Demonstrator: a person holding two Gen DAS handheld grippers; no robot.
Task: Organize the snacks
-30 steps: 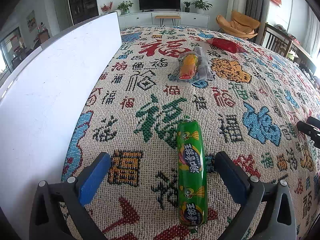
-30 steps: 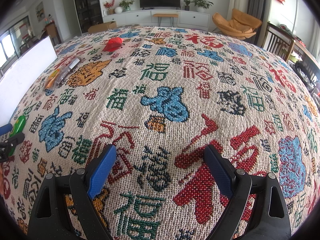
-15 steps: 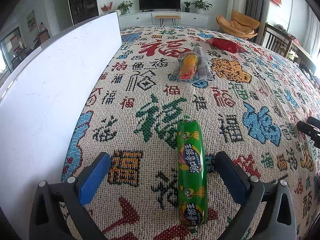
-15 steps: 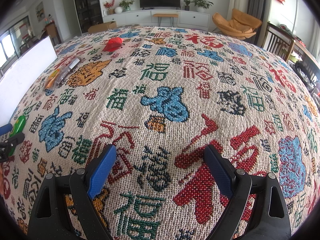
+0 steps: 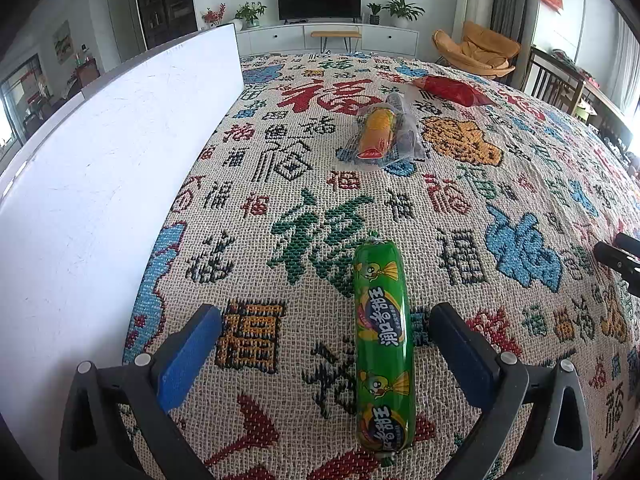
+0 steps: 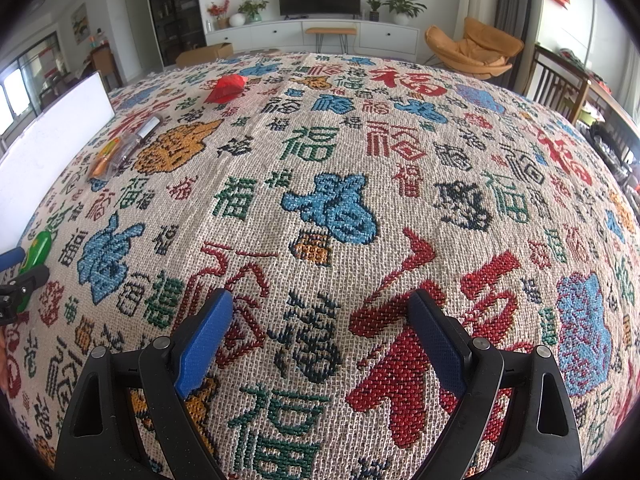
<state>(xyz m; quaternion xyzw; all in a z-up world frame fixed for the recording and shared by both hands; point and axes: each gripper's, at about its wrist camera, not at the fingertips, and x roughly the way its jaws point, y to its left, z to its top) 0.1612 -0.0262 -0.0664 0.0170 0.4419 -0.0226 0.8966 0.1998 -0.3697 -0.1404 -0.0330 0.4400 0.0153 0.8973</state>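
A green sausage snack [image 5: 383, 344] lies lengthwise on the patterned tablecloth, between the fingers of my open left gripper [image 5: 324, 332], nearer the right finger and touching neither. An orange snack in a clear wrapper [image 5: 378, 133] lies farther ahead, and a red packet [image 5: 452, 91] beyond it. My right gripper [image 6: 320, 316] is open and empty over bare cloth. In the right wrist view the green sausage [image 6: 37, 248] shows at the far left, with the orange snack [image 6: 116, 153] and the red packet [image 6: 227, 87] beyond.
A tall white box wall [image 5: 100, 184] stands along the left of the table, also visible in the right wrist view [image 6: 52, 136]. The right gripper's tips [image 5: 618, 254] show at the right edge. Chairs stand past the table's right side.
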